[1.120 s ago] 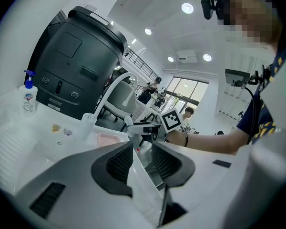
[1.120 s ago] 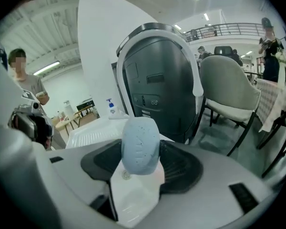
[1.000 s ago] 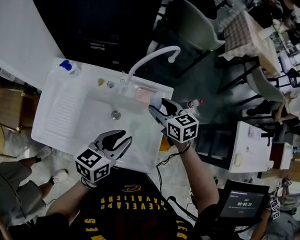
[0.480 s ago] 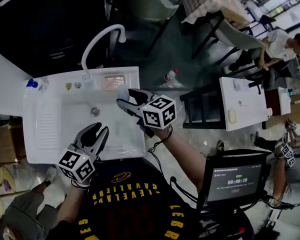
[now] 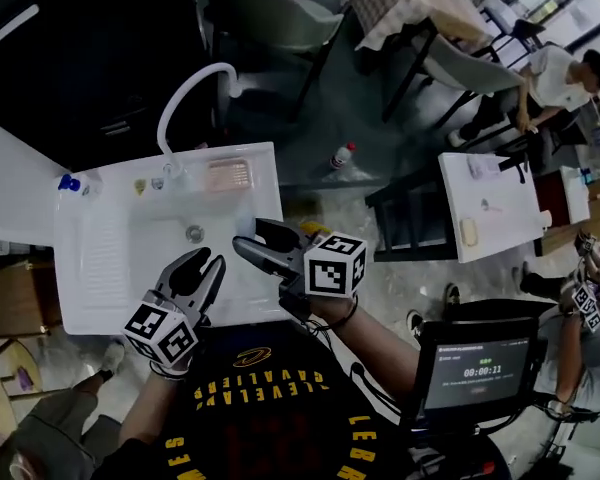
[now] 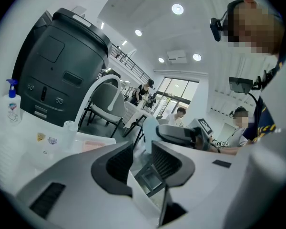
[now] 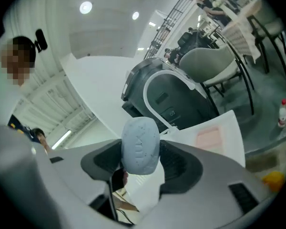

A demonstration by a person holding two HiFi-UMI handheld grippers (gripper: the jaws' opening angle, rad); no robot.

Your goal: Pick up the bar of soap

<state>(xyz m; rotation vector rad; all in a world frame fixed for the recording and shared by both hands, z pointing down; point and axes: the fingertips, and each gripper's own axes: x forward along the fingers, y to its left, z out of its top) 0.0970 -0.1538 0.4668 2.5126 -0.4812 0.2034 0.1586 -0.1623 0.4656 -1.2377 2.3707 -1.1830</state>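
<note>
A pale blue oval bar of soap [image 7: 140, 144] stands on end between the jaws of my right gripper [image 7: 142, 162], which is shut on it. In the head view that right gripper [image 5: 248, 238] hovers above the front right part of the white sink [image 5: 100, 258]. From the left gripper view the soap [image 6: 150, 128] shows ahead, held up in the air. My left gripper [image 5: 200, 266] is at the sink's front edge, left of the right one. Its jaws [image 6: 142, 161] stand open with nothing between them.
A pink soap dish [image 5: 228, 175] lies on the sink's back rim beside the curved white faucet [image 5: 185, 98]. A blue-capped bottle [image 5: 72, 182] stands at the back left corner. Chairs, tables and seated people fill the right side; a screen [image 5: 475, 373] sits low right.
My right gripper has drawn back from near the pink dish toward the sink's front edge, keeping the soap. The left gripper has hardly shifted. The head camera has turned.
</note>
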